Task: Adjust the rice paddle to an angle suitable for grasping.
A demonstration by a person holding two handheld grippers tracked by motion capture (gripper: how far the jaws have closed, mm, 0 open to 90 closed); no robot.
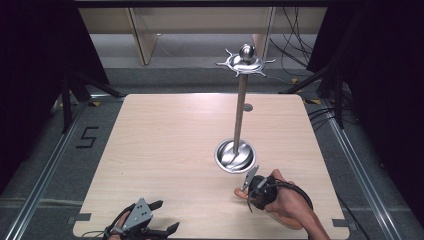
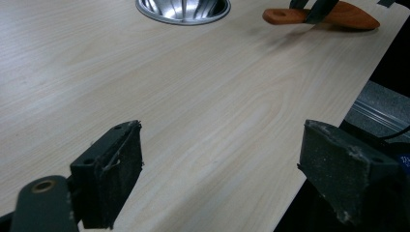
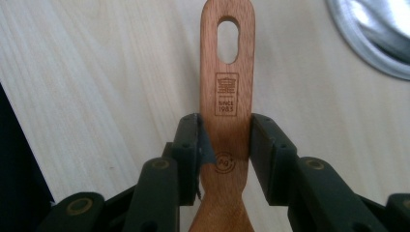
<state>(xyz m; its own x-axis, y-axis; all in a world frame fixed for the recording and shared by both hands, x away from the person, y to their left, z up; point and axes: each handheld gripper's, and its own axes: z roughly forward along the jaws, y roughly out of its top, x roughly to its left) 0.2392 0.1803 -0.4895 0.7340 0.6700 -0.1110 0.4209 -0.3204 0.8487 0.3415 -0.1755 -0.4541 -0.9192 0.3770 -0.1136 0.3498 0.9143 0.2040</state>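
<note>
Wooden spatula (image 3: 227,96), reddish-brown, flat, with an oval slot at its handle end and a stamped mark below the slot, lies low over the near right part of the pale wooden table (image 1: 165,150). The right gripper (image 3: 226,145) is clenched on its handle, one black pad pressed against each edge, and the slotted end sticks out past the jaws. In the high view the right gripper (image 1: 248,186) sits just near of the round base dish (image 1: 235,156) of a tall shiny metal stand (image 1: 240,107).

That steel dish holds the foot of the stand's pole and nothing else that can be made out. A second, smaller plate with outward hooks and a ball knob (image 1: 245,61) crowns the pole.

One spatula, one stand and two grippers are in sight.

The left gripper (image 1: 145,220) rests at the near left edge of the table, well apart from the spatula (image 2: 321,17), which its own view shows far off to the right beside the dish (image 2: 183,10). Its jaws stand released, wide apart, with bare tabletop between them.
</note>
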